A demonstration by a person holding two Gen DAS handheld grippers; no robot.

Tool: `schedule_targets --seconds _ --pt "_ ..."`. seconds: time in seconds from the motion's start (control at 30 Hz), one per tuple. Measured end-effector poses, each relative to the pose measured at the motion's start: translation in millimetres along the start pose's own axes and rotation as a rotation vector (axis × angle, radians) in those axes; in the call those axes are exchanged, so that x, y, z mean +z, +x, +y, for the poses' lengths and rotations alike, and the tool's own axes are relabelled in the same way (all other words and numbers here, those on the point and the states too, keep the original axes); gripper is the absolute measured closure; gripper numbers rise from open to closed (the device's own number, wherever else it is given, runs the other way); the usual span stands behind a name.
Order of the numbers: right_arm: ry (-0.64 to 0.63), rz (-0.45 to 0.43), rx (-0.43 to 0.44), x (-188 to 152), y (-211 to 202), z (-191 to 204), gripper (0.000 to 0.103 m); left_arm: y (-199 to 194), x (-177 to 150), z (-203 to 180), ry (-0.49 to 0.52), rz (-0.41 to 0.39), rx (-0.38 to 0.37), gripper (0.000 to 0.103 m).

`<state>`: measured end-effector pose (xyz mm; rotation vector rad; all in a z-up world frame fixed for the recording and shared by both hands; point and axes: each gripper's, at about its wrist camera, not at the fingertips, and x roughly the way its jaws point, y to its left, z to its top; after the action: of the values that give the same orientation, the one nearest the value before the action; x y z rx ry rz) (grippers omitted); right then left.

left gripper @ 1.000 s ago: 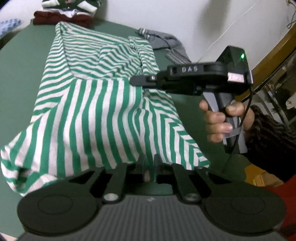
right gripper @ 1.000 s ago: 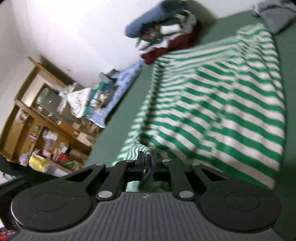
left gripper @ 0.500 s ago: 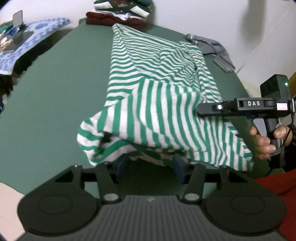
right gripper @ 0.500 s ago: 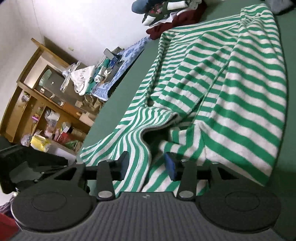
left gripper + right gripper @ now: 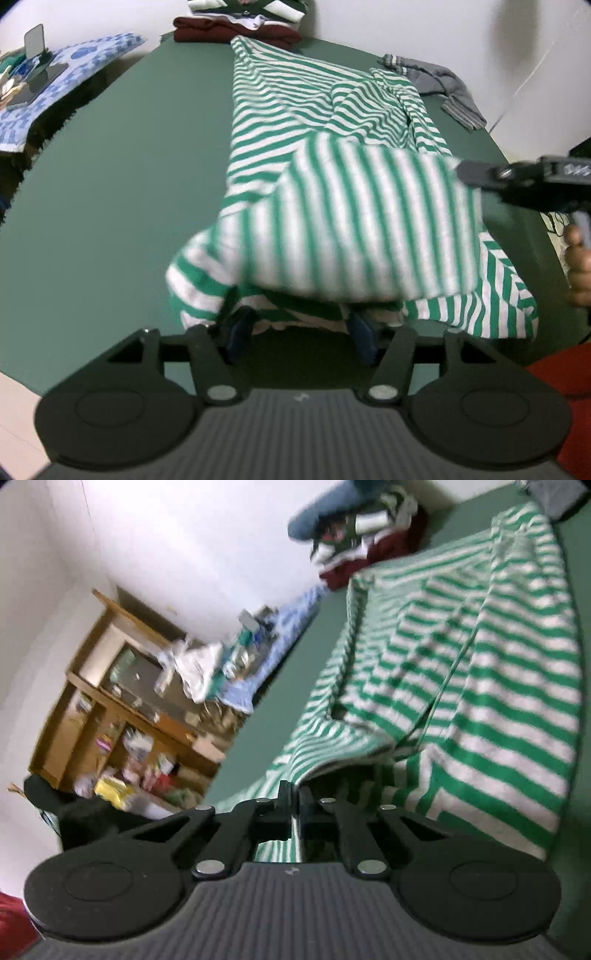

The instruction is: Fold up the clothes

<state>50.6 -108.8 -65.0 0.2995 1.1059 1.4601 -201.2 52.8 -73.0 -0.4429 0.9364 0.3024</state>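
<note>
**Left lets go, right clamps back onto the hem**

Since a second ago the left gripper [image 5: 299, 334] has dropped lower and its jaws have just been opening; they now stand apart under the shirt's near edge, pressing nothing. The right gripper [image 5: 295, 805] opened, then snapped closed again, pinching a fold of the green-striped shirt [image 5: 332, 155], probably to drag that flap over. The shirt lies lengthwise up the middle of the green worktop [image 5: 122, 177], bottom doubled back. Folded clothes [image 5: 240, 22] sit at the top edge, out of the way.
</note>
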Motion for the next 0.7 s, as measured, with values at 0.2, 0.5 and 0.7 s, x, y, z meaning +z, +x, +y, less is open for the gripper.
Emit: schedule_targets --seconds 0.2,0.5,0.7 --pt "-0.045 -0.014 -0.121 -6 -20 2 0.099 0 -2 1 0.028 0.016 0.000 0.038" --pt "-0.076 0.126 -0.246 -30 -1 -4 0.069 -23 -3 7 0.063 0.032 0.007 0.037" --pt "-0.106 0.088 -0.253 -30 6 -4 0.059 -65 11 0 0.140 -0.072 0.001 0.025"
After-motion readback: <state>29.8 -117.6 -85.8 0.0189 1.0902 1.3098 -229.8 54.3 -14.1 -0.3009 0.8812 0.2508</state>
